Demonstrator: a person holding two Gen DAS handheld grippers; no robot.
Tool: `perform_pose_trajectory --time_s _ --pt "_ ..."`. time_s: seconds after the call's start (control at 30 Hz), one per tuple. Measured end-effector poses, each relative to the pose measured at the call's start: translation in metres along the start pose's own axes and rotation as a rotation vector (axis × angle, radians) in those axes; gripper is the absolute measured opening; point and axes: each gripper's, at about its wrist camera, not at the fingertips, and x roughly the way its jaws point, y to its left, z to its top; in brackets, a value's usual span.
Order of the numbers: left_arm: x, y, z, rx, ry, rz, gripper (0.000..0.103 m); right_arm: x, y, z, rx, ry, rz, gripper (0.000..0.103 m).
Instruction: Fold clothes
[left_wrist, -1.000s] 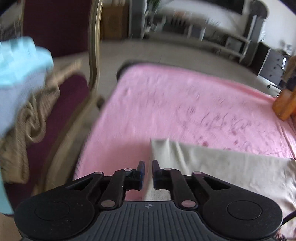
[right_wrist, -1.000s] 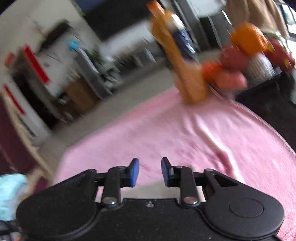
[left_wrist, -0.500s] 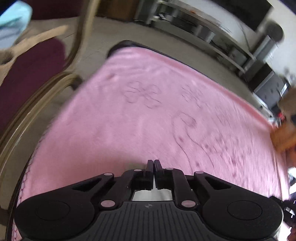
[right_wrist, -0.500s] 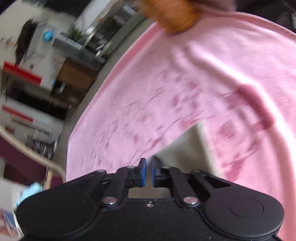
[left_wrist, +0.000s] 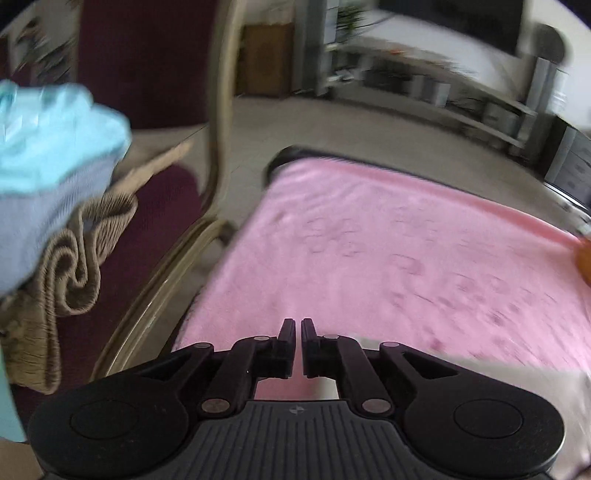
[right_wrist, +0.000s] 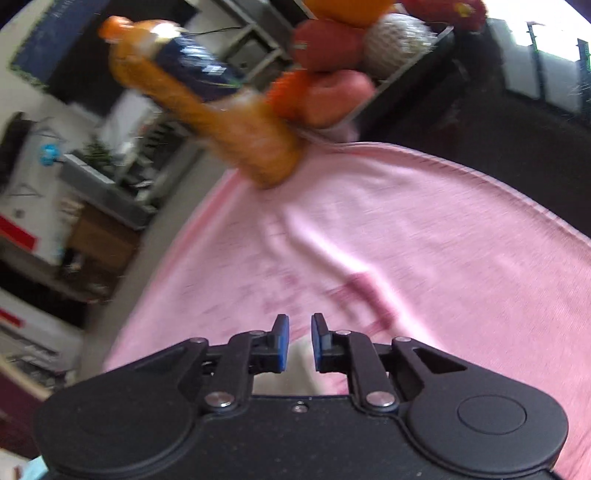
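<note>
The beige garment (left_wrist: 491, 373) lies flat on the pink blanket (left_wrist: 388, 258) at the surface's near edge, running long along that edge, low and to the right of the left gripper (left_wrist: 298, 328). Those jaws sit nearly together, nothing between them, over bare pink just off the cloth's left end. Over on the right gripper (right_wrist: 298, 326), the jaws are opening, a narrow gap, empty, with a beige fold (right_wrist: 299, 365) right beneath them. I'd say the right hand is nearer the cloth.
</note>
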Motion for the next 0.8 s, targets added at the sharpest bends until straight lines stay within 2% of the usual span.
perform_pose_trajectory --time_s 0.1,0.27,0.33,0.4,0.5,0.53,0.6,0.67,0.7,0.77,0.8 --pt "-0.029 -0.009 -0.014 0.037 -0.012 -0.086 0.010 -0.017 0.018 -0.012 -0.020 0.052 0.117 0.015" --pt "-0.069 0.009 -0.040 -0.029 0.010 -0.400 0.010 -0.052 0.026 -0.041 0.060 0.174 0.362 0.021" --pt "-0.066 0.019 -0.045 -0.070 0.049 -0.477 0.012 -0.059 0.022 -0.053 0.098 0.210 0.410 0.024" --pt "-0.051 0.016 -0.048 -0.069 0.091 -0.414 0.014 -0.049 0.018 -0.055 0.120 0.227 0.374 0.024" --pt "-0.014 -0.002 -0.059 -0.005 0.189 -0.238 0.011 -0.019 0.021 -0.058 0.071 0.246 0.243 0.024" --pt "-0.005 -0.010 -0.063 0.032 0.203 -0.174 0.011 -0.009 0.022 -0.061 0.043 0.264 0.214 0.023" --pt "0.004 -0.021 -0.071 0.108 0.203 -0.095 0.012 0.006 0.026 -0.065 -0.024 0.298 0.173 0.023" --pt "0.001 -0.026 -0.073 0.147 0.185 -0.072 0.017 0.011 0.022 -0.065 -0.061 0.282 0.086 0.018" --pt "0.001 -0.024 -0.073 0.141 0.184 -0.074 0.019 0.012 0.015 -0.064 -0.052 0.271 0.043 0.000" --pt "0.001 -0.019 -0.073 0.122 0.186 -0.081 0.020 0.002 -0.003 -0.058 0.015 0.231 0.023 0.000" --pt "0.001 -0.016 -0.073 0.113 0.187 -0.085 0.021 -0.006 -0.008 -0.054 0.018 0.184 -0.008 0.000"
